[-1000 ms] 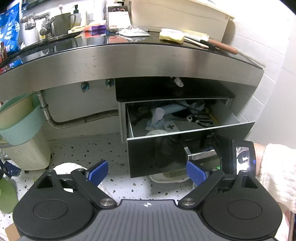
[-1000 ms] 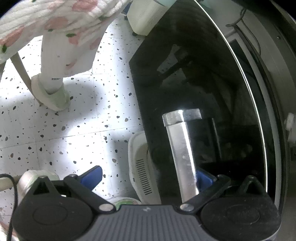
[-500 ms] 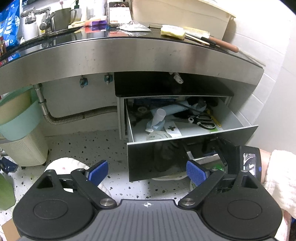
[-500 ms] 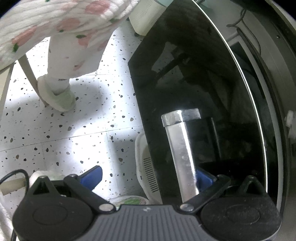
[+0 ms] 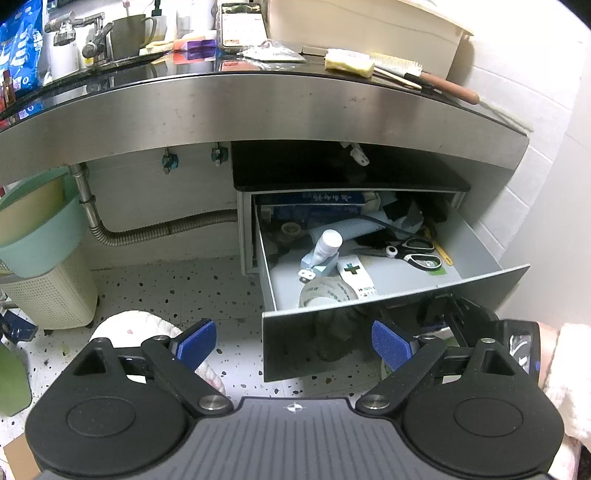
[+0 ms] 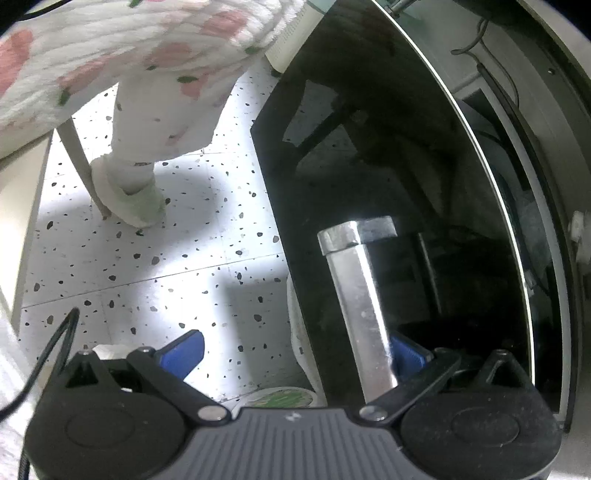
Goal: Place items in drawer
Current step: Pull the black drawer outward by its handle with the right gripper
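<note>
A grey drawer (image 5: 476, 242) with a glossy black front (image 5: 332, 339) stands pulled out under a steel counter. Inside lie scissors (image 5: 413, 253), a tape roll (image 5: 328, 291), a white tube (image 5: 325, 247) and other clutter. My left gripper (image 5: 293, 341) is open and empty, in front of the drawer and above the floor. My right gripper (image 6: 295, 350) is open; its right finger sits behind the drawer's metal handle (image 6: 360, 295), its left finger out in front, so the handle lies between the jaws, ungripped. The right gripper also shows in the left wrist view (image 5: 491, 339), by the drawer front.
The counter (image 5: 258, 99) holds a brush (image 5: 424, 75), sponge (image 5: 349, 62), phone (image 5: 242, 26) and cup. A green basin (image 5: 35, 229) on a white basket (image 5: 55, 295) stands left. A flexible pipe (image 5: 159, 229) runs under the counter. The person's leg and slipper (image 6: 133, 199) stand on the speckled floor.
The drawer has slid further out, showing more of its contents. The right gripper stays at the handle. The left gripper has risen and looks down more into the drawer.
</note>
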